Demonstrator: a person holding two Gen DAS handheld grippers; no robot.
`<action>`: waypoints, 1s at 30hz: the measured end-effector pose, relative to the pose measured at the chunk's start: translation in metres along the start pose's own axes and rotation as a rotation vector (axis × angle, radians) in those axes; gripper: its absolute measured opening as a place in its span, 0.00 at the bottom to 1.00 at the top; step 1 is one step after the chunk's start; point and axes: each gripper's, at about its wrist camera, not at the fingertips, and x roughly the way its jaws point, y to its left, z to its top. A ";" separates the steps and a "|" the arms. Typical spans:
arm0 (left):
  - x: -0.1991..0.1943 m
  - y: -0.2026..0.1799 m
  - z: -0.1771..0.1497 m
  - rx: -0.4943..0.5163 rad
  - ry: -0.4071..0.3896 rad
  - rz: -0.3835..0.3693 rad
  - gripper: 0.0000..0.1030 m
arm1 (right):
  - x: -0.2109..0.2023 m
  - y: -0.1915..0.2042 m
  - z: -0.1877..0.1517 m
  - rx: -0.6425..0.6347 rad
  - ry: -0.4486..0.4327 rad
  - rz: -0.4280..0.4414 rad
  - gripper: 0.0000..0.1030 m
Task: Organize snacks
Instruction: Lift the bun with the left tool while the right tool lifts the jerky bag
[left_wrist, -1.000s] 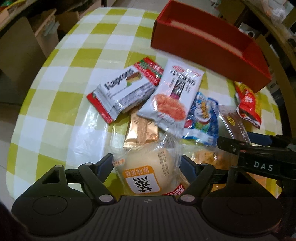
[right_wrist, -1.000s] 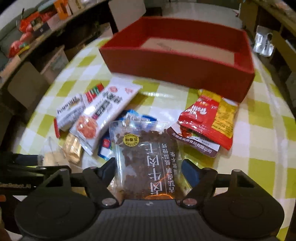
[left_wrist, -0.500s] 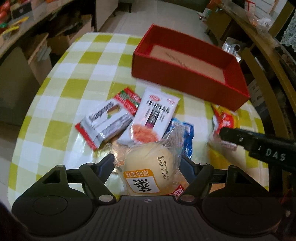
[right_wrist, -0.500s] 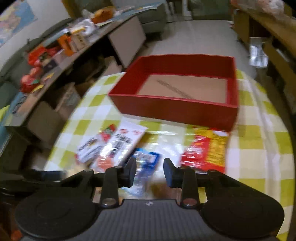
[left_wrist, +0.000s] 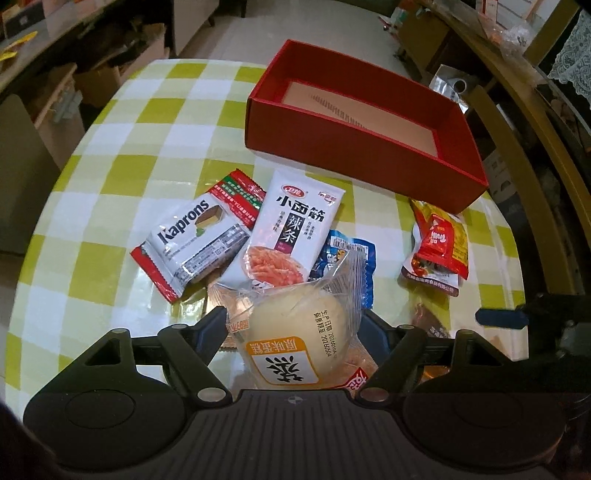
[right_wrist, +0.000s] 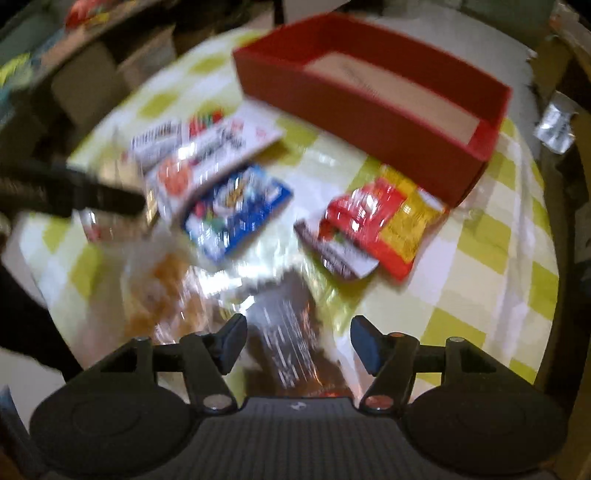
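Observation:
My left gripper (left_wrist: 293, 325) is shut on a wrapped round bun (left_wrist: 297, 338) and holds it above the table. Beyond it lie a Kaprons wafer pack (left_wrist: 192, 240), a white spicy-strip pack (left_wrist: 291, 232), a blue pack (left_wrist: 347, 254) and a red-yellow pack (left_wrist: 439, 247). The empty red box (left_wrist: 364, 122) stands at the far side. My right gripper (right_wrist: 297, 341) is open over a brown jerky pack (right_wrist: 288, 339) lying on the table; the view is blurred. The red box (right_wrist: 373, 96) and the red-yellow pack (right_wrist: 380, 225) show there too.
The table has a green-and-white checked cloth (left_wrist: 122, 155). A curved wooden chair back (left_wrist: 532, 155) stands at the right. Shelves and cardboard boxes (left_wrist: 74, 85) stand at the left beyond the table edge. A clear pack of orange snacks (right_wrist: 166, 291) lies near my right gripper.
My left gripper lifted the bun higher off the pile. My right gripper shut, rose, then opened; the jerky pack lies under its open fingers and the view swings fast.

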 end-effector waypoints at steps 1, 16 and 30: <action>0.000 0.000 0.000 -0.001 0.003 -0.005 0.78 | 0.004 0.001 -0.001 -0.020 0.013 0.023 0.68; 0.009 -0.005 -0.001 0.029 0.029 -0.008 0.79 | 0.042 0.020 0.003 -0.216 0.064 0.060 0.98; 0.014 -0.015 -0.003 0.072 0.044 -0.012 0.79 | 0.025 0.009 -0.011 -0.068 0.032 0.007 0.76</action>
